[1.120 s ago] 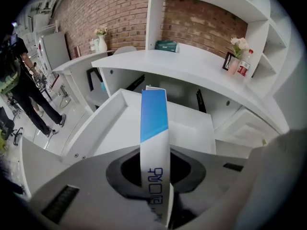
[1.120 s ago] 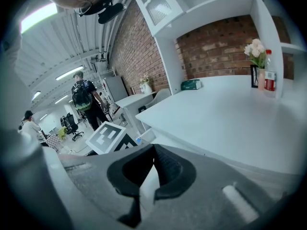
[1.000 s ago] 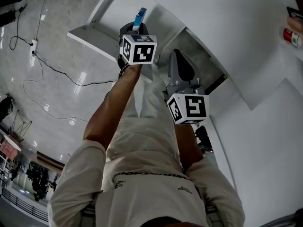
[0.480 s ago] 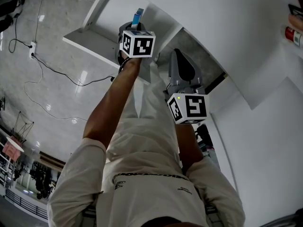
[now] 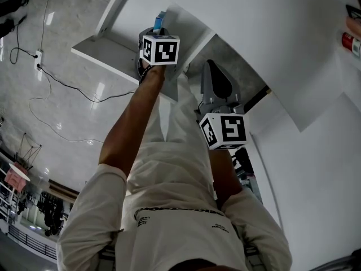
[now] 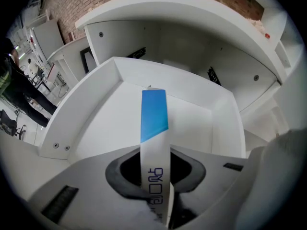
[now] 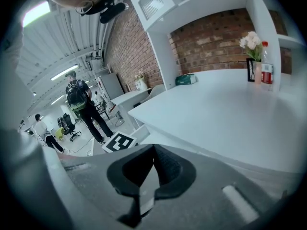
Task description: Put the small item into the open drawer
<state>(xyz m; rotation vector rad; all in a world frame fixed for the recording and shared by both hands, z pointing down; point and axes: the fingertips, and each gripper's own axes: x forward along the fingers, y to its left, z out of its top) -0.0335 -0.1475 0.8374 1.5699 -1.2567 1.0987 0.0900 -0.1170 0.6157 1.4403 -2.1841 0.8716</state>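
The small item (image 5: 159,21), a thin white box with a blue end, stands upright in my left gripper (image 5: 158,30), whose jaws are shut on its printed lower part. In the left gripper view the box (image 6: 154,114) sticks out of the gripper (image 6: 154,161) straight over the inside of the open white drawer (image 6: 81,109). From the head view the drawer (image 5: 104,45) juts out from under the desk, with the left gripper just above it. My right gripper (image 5: 212,66) hangs close to the right, near the desk's edge; its pads (image 7: 165,169) meet and hold nothing.
The white desk top (image 7: 216,109) carries a vase of flowers (image 7: 253,44), a red can (image 7: 267,73) and a green box (image 7: 185,79) by a brick wall. A cable (image 5: 62,83) lies on the floor left of the drawer. People (image 7: 79,99) stand far off.
My left gripper has sunk with the box toward the open drawer, sliding up and left in the head view. The right gripper has hardly moved.
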